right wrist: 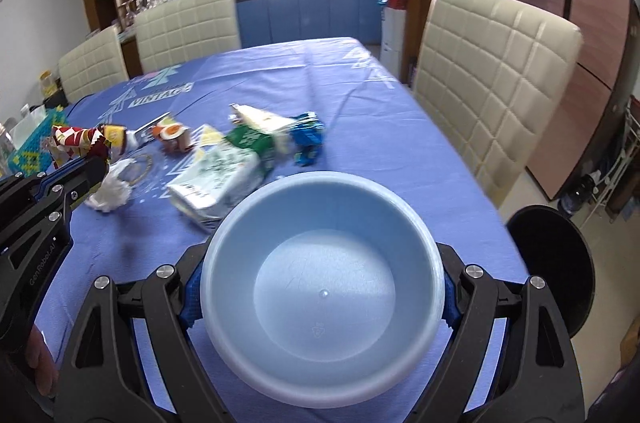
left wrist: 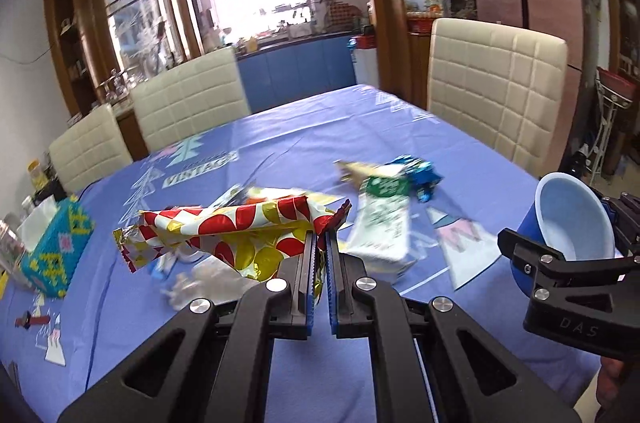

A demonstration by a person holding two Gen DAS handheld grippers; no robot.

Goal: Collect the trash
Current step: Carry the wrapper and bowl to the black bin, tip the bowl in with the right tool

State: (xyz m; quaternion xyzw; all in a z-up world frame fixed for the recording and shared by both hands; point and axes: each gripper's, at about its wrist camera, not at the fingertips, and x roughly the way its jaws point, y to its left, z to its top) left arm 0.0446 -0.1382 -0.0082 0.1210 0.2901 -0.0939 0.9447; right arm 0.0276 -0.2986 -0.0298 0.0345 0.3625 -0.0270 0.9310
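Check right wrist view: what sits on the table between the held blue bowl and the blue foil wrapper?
In the right wrist view, the green-and-white carton lies just beyond the blue bowl rim; a strip of bare tablecloth separates the rim from the blue foil wrapper.

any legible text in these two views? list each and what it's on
"VINTAGE": tablecloth print, far left; it shows mirrored in the right wrist view.
"DAS": body of the right claw, left wrist view.
"GenRobot.AI": body of the left claw, right wrist view.
Green-and-white carton: print too blurred.
Red-and-gold wrapper: no legible text.
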